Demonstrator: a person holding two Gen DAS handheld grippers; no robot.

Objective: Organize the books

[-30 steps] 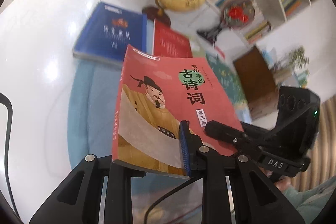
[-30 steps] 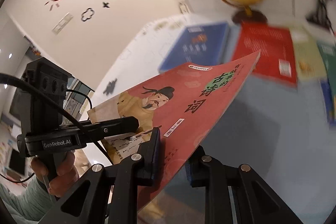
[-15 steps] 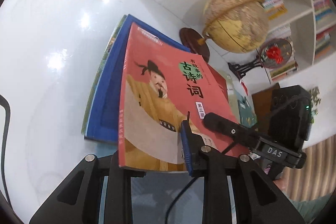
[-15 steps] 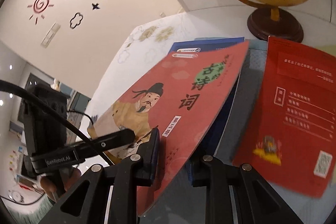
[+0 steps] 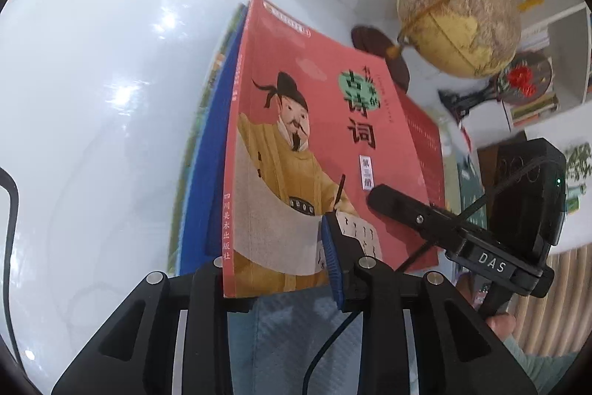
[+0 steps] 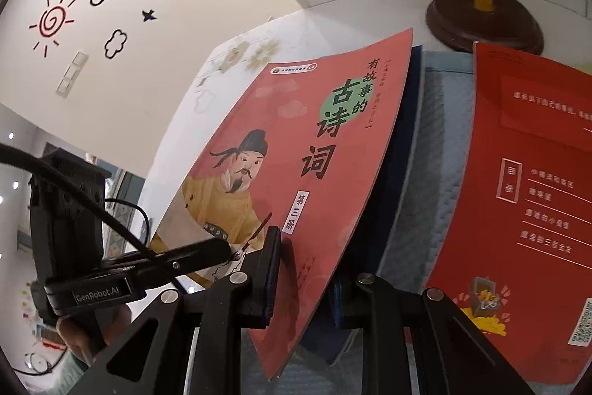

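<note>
Reading "GenRobot.AI" on left gripper (image 6: 229,252), "DAS" on right gripper (image 5: 373,198), pink book (image 6: 296,173)

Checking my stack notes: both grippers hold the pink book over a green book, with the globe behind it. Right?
Not quite: the book under the pink book is blue, not green, as the left wrist view shows. Both grippers hold it, left and right, with the globe behind.

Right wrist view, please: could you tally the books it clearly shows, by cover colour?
Pink poetry book: 1
Dark blue book, under the pink one: 1
Red book, lying to the right: 1
Total: 3
</note>
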